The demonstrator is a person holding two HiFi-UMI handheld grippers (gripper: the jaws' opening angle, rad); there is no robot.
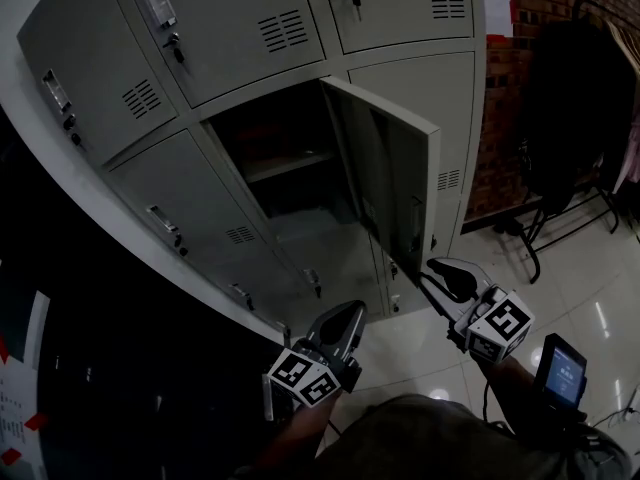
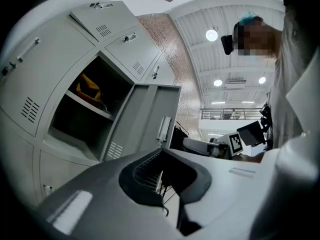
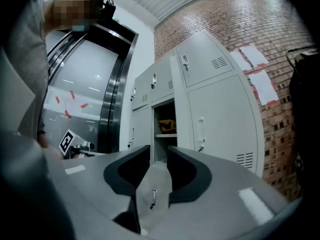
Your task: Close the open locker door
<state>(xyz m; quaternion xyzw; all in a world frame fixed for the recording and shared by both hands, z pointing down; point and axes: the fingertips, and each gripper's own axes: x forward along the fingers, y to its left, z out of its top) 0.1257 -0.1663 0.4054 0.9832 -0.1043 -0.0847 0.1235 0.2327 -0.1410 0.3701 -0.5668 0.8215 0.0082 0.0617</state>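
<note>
The grey locker bank (image 1: 240, 28) has one compartment (image 1: 285, 163) standing open. Its door (image 1: 395, 168) swings out toward me, inner face and latch showing. In the left gripper view the door (image 2: 145, 119) hangs beside the dark opening, where a yellow item (image 2: 87, 86) lies on a shelf. The right gripper view also shows that opening (image 3: 165, 134) and the yellow item (image 3: 167, 125). My right gripper (image 1: 440, 266) (image 3: 159, 151) is open and empty, just below the door's free edge. My left gripper (image 1: 348, 313) (image 2: 162, 154) is shut, empty, low in front of the lower lockers.
A clothes rack with dark garments (image 1: 570, 98) stands at the right against a brick wall (image 1: 500, 118) with papers (image 1: 497, 3) on it. Glossy floor tiles (image 1: 580, 298) lie below. A small screen device (image 1: 563, 370) sits by my right forearm. Closed lockers surround the open one.
</note>
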